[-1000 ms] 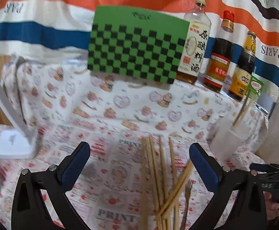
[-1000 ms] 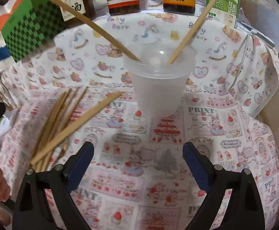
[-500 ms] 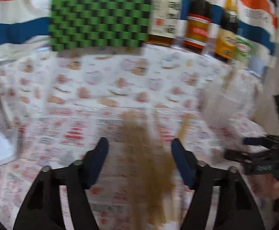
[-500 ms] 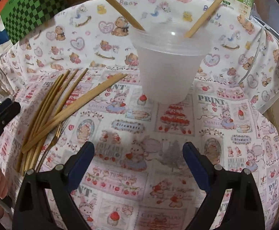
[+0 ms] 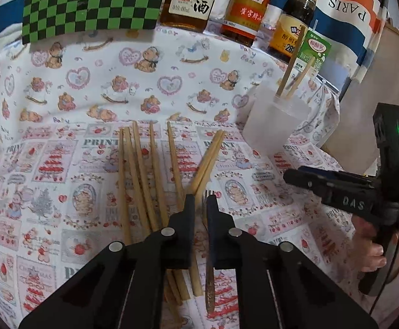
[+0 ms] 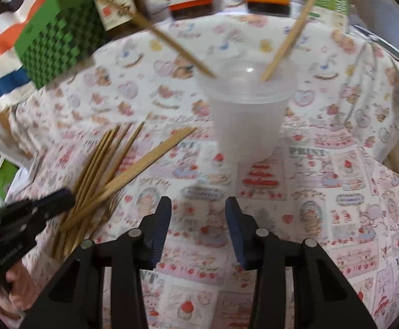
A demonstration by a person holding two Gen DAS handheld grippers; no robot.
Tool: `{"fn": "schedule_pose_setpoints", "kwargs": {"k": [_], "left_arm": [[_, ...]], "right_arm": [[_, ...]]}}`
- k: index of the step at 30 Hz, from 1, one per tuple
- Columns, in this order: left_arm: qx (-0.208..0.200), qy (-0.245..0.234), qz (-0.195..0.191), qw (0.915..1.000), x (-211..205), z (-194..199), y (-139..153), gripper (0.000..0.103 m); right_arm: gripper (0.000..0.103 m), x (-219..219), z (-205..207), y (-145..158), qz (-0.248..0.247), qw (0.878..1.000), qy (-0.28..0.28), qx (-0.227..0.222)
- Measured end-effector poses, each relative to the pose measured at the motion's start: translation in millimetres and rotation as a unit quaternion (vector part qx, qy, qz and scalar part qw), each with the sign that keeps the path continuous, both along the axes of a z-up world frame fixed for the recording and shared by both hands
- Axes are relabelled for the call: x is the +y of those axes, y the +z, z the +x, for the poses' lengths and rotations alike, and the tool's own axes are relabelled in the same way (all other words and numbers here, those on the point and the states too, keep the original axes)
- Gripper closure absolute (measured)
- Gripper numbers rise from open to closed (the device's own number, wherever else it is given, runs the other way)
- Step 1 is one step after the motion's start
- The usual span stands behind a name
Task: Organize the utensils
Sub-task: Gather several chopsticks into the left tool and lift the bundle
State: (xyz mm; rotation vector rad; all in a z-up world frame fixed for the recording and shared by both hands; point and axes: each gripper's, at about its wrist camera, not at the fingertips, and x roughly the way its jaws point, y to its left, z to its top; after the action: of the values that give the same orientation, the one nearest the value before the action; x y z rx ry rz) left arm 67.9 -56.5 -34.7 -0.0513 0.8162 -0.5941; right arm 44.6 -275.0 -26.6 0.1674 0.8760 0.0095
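Observation:
Several loose wooden chopsticks (image 5: 144, 178) lie fanned on the printed cloth, with a thicker pair (image 5: 207, 159) slanting across them. My left gripper (image 5: 200, 200) sits low over their near ends. Its jaws are closing to a narrow slit with the metal fork (image 5: 209, 290) running between them. A frosted plastic cup (image 6: 247, 126) stands upright with two chopsticks (image 6: 287, 41) leaning in it. My right gripper (image 6: 198, 205) hovers over bare cloth in front of the cup, half closed and still closing, with nothing between its pads. The left gripper (image 6: 62, 197) also shows at the left of the right wrist view.
A green checkered box (image 5: 89, 2), three sauce bottles (image 5: 246, 8) and a green carton (image 5: 313, 52) line the back. The cloth drapes over the table's right edge (image 6: 391, 137) just behind the cup. A hand (image 5: 375, 249) holds the right gripper.
My left gripper moved forward and down over the chopsticks, and its jaws went from wide apart to nearly together around the fork. The right gripper's jaws narrowed by about half while the hand stayed put.

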Motion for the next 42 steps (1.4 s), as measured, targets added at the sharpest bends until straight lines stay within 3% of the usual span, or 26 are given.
{"fn": "schedule_pose_setpoints", "kwargs": {"k": [4, 5, 12, 16, 25, 29, 36, 42], "left_arm": [[0.026, -0.008, 0.013, 0.9995, -4.8, 3.7, -7.2, 0.095], [0.028, -0.009, 0.020, 0.9994, -6.7, 3.5, -8.8, 0.100], [0.017, -0.001, 0.048, 0.9987, -13.5, 1.8, -12.1, 0.103], [0.037, -0.009, 0.053, 0.9979, -14.4, 6.9, -20.5, 0.103], [-0.012, -0.004, 0.055, 0.9984, -14.9, -1.8, -9.8, 0.103], [0.019, 0.007, 0.064, 0.9977, -14.0, 5.5, -16.9, 0.103], [0.027, 0.024, 0.071, 0.9968, -8.7, 11.6, -23.0, 0.103], [0.001, 0.020, 0.060, 0.9980, -6.0, 5.8, -13.7, 0.093]], "right_arm": [[0.065, -6.8, 5.9, -5.5, 0.037, 0.999, 0.007, 0.020], [0.068, -6.9, 6.6, -6.8, 0.040, 0.999, 0.008, 0.026], [0.070, -5.1, 8.0, -11.3, 0.039, 0.998, 0.006, 0.040], [0.070, -6.6, 7.9, -11.6, 0.042, 0.998, 0.004, 0.042], [0.066, -9.3, 6.1, -9.9, 0.038, 0.998, 0.001, 0.041], [0.064, -9.5, 5.4, -9.7, 0.040, 0.998, 0.003, 0.043], [0.062, -8.9, 6.0, -11.5, 0.034, 0.998, 0.001, 0.045], [0.060, -9.3, 6.0, -10.2, 0.034, 0.998, 0.001, 0.043]]}}
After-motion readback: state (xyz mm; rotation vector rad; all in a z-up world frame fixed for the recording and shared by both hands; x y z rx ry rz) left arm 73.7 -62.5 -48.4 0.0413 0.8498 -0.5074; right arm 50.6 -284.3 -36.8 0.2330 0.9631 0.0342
